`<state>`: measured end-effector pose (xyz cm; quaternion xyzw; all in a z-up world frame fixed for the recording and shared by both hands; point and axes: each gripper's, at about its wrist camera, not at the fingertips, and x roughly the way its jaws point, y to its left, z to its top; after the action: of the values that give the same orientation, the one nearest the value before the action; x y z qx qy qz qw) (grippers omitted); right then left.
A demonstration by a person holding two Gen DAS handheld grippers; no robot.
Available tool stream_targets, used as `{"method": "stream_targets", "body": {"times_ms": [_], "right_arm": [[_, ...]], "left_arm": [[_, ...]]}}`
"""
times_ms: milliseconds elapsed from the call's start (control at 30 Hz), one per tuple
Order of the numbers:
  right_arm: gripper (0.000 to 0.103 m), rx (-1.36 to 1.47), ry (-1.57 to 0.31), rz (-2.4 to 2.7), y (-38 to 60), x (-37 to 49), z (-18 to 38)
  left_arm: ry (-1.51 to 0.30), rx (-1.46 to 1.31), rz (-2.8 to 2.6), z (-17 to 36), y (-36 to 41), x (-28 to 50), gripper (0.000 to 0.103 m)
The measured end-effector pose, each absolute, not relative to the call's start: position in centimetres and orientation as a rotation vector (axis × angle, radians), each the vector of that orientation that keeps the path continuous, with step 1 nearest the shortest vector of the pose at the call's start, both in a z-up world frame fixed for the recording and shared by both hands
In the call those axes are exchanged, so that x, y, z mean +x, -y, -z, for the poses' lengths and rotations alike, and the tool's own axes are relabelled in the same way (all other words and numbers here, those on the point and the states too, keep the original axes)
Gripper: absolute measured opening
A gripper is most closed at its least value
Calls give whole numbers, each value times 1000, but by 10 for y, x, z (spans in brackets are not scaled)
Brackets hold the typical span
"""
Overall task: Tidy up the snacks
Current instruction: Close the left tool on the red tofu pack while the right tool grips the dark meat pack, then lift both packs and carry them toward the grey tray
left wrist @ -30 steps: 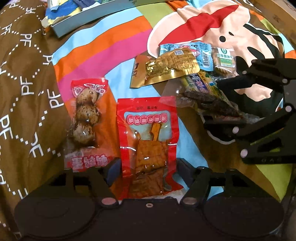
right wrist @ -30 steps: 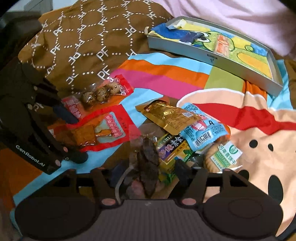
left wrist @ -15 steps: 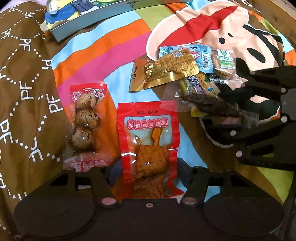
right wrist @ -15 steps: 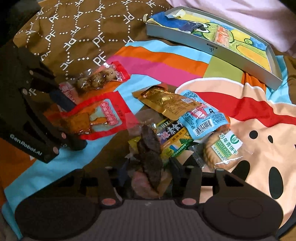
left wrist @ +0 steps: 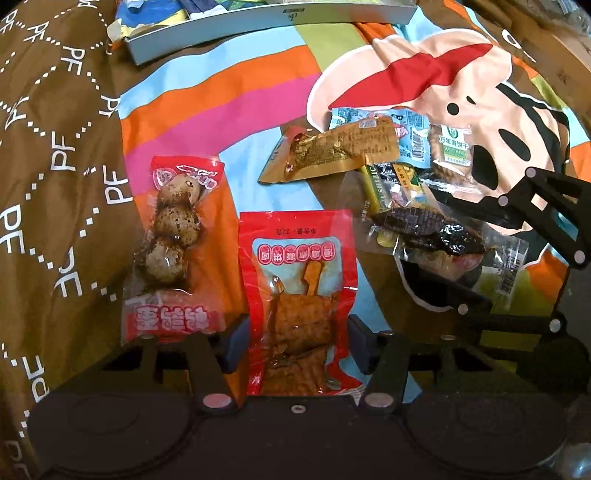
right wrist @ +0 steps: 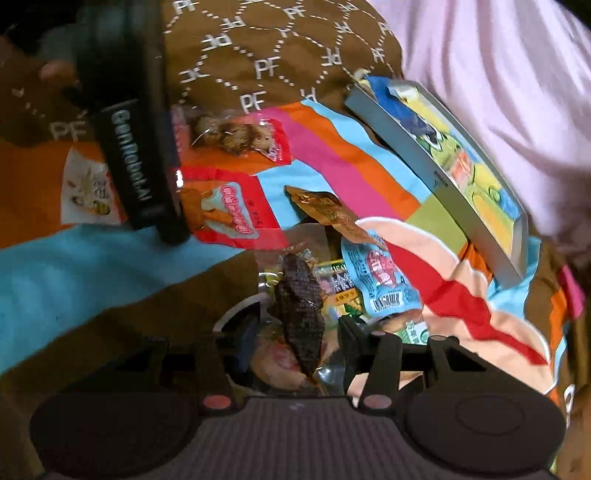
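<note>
Left wrist view: on a striped cartoon bedspread [left wrist: 229, 96], the left gripper [left wrist: 295, 341] straddles a red pouch of dried tofu [left wrist: 297, 291]. Its jaws have just been closing and stand half open beside the pouch's edges; whether they press it I cannot tell. The pouch looks light, floppy and slick, best pinched across its flat lower half. Beside it lies one red pouch of quail eggs [left wrist: 173, 243]; further off, a pile of about five small packets. One grey tray [left wrist: 266, 22] lies beyond.

Right wrist view: the right gripper [right wrist: 299, 345], its jaws just narrowed, clamps one clear packet of dark dried meat [right wrist: 299, 302], soft and crinkly, at the pile's near edge.
</note>
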<state>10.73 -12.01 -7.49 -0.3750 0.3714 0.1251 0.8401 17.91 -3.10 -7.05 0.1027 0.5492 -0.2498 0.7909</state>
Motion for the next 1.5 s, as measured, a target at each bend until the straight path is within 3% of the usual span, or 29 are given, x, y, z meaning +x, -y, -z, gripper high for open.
{"method": "stream_targets", "body": {"times_ms": [233,433,567,1000,1500], "right_arm": [[52,-774,-787,-269,122,108,73],[52,-784,-768,-274,120,104,71],[52,-798,-752,-270,120,102,69],[52,-852,-722,-241,120,98,70],[52,-935,-546,-129,123,93,57]], "left_arm": [[-1203,270,550,81,37,181,67],[-1190,250,550,77,36,181,61],[-1162,190,560,65,27,179,42],[-1161,66,545,53,19,176,40],[-977,-45,567,30,25,163,40]]}}
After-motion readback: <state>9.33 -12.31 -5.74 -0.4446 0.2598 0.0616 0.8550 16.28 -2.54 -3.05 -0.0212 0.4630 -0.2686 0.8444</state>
